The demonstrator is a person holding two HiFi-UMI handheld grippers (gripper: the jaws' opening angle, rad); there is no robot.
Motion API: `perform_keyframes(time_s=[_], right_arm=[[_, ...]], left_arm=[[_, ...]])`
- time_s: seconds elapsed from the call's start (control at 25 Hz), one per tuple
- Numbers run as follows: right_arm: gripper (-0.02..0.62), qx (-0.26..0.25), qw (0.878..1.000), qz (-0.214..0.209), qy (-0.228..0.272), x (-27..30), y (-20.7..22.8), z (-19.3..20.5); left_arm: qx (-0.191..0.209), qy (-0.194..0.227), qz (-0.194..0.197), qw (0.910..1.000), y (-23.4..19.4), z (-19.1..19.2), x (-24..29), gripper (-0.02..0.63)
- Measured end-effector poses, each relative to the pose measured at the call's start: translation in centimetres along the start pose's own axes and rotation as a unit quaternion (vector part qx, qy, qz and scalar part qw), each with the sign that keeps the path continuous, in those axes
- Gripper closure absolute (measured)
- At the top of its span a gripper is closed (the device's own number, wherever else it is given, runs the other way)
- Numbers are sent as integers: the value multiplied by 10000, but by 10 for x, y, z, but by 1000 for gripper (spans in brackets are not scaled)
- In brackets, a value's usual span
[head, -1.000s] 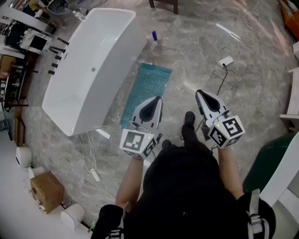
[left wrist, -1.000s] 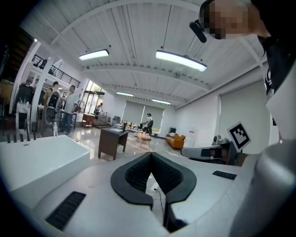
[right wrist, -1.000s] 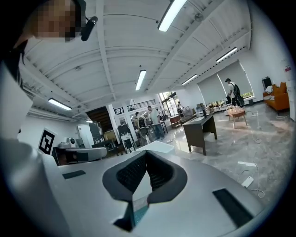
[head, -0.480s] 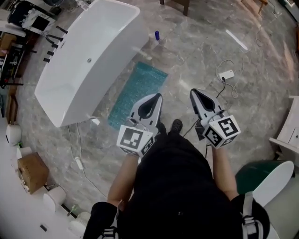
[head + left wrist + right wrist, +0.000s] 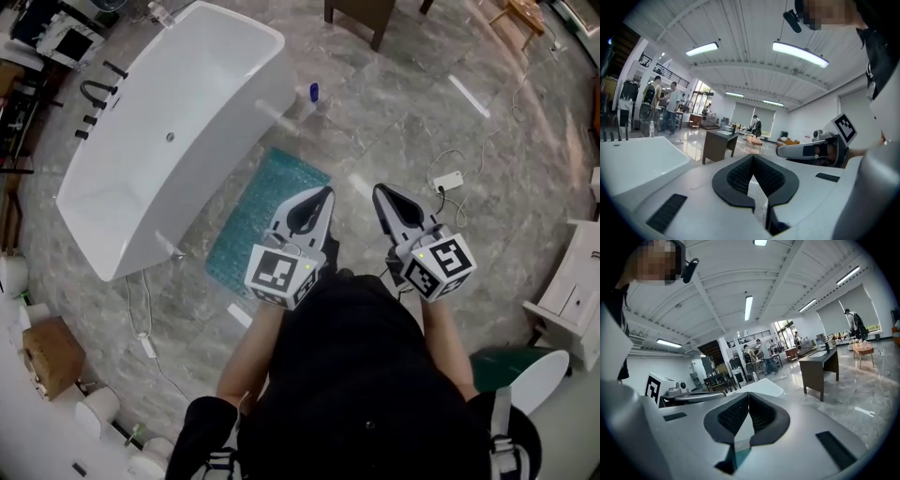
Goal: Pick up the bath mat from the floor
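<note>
The teal bath mat lies flat on the grey marble floor beside the white bathtub. My left gripper is held in the air above the mat's right edge, shut and empty. Its jaws meet at the tip in the left gripper view. To its right, over bare floor, my right gripper is also shut with nothing in it. A strip of the mat shows below the right jaws. Both grippers point roughly level, well above the floor.
A blue bottle stands beyond the mat's far end. A power strip with its cable lies on the floor at right. A dark desk is at the top, a cardboard box at lower left, a white cabinet at right. People stand far off.
The person has walked forward: mat and bathtub have slid down and left in the head view, nearer to the grippers. Both grippers stay shut and empty.
</note>
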State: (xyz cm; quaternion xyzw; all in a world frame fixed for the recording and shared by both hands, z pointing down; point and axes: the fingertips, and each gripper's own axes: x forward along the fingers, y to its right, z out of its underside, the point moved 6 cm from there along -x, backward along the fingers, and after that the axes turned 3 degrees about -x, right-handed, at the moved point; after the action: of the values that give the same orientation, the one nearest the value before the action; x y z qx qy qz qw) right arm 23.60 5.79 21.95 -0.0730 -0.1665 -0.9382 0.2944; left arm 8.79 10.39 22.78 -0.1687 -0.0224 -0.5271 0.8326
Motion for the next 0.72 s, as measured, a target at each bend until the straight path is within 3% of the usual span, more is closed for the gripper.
perform_keyframes(time_s=[0.24,0.36,0.6,0.72], right_arm=[[581,-147,9999,-19,25,60,34,-31],[581,-158,9996,-206,-105,85,45,-35],[581,-168,9954,-825,-448,152,90,-48],[581,-195,9861,-1458,-774,203,111,-55]], left_arm=[[90,54,198,9997,-42,-25,52,604],[12,32,99,9999,-60,-30,67,604],[-258,28,-515,9983,-106,-35,108,604],[-455,103,-1179,9919,-136,-44,123,604]])
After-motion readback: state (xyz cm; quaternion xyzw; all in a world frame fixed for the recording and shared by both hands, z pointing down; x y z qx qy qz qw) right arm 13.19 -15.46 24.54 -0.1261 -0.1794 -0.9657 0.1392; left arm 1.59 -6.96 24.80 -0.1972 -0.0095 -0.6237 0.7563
